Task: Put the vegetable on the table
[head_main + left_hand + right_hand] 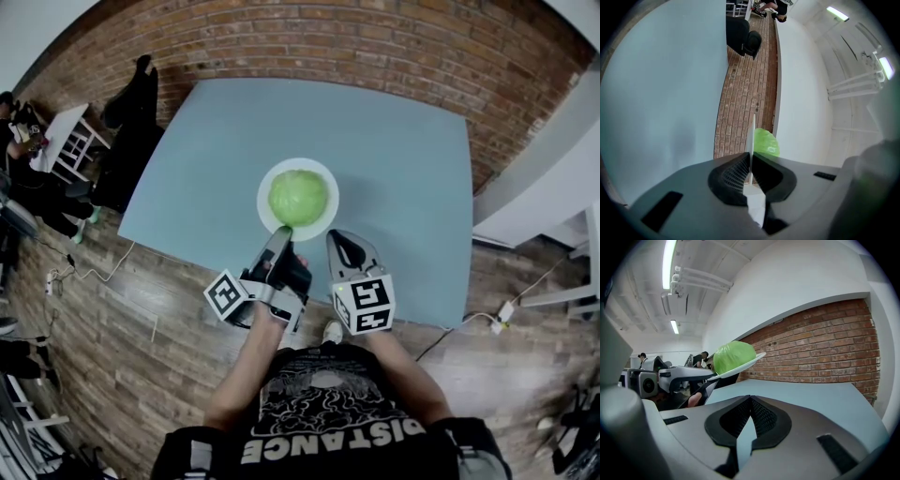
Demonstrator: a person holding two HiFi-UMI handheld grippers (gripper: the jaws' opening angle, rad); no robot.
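Red brick wall and a wooden plank floor are seen around a pale blue-grey bench, viewed steeply from above. Near the bench's front edge a white plate is shown, with a round, pale green vegetable, seemingly a cabbage or lettuce head, resting at its middle. The plate's near rim is pinched by the left tongs, whose jaws are closed on it; in the left gripper view the plate is seen edge-on as a thin white line between them. In the right gripper view the plate is shown raised off the bench and tilted, with the vegetable sitting on it. The right tongs are held just beside the plate, jaws pressed together with nothing between them. The vegetable is judged to be light, round and leafy, so it is likely to roll on a tilted plate; a gentle hold across its widest part is judged best, so that the leaves are not crushed. Nothing else is seen on the bench to stand in the way. Off its left corner a dark bag or garment and a white shelf unit are seen, and cables trail across the floor.
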